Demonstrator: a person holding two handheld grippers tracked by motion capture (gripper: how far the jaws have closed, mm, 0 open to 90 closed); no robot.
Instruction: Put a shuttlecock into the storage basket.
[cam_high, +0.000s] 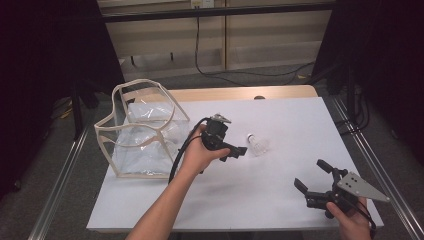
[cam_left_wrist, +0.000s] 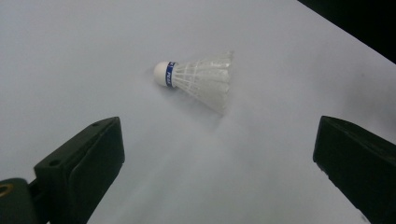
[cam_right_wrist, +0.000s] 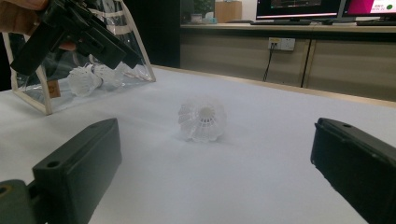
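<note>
Left claw near the white feather shuttlecock (cam_high: 258, 144) with a blue band, lying on its side on the white desk (cam_high: 280, 200).

The left claw (cam_high: 239, 151) hovers just beside the shuttlecock, jaws wide apart and holding nothing. The right claw (cam_high: 312, 180) is well apart from the shuttlecock, near the desk edge, also wide open and empty. The clear plastic bag with beige trim (cam_high: 142, 130) stands beyond the left claw, away from the shuttlecock, with other shuttlecocks (cam_right_wrist: 95, 77) inside.

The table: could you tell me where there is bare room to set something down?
The white table is bare along its far edge and right side, and along the near edge between the forearm and the right gripper. It is crowded at left, where the clear bag stands, and mid-table, where the left gripper nears the shuttlecock.
</note>
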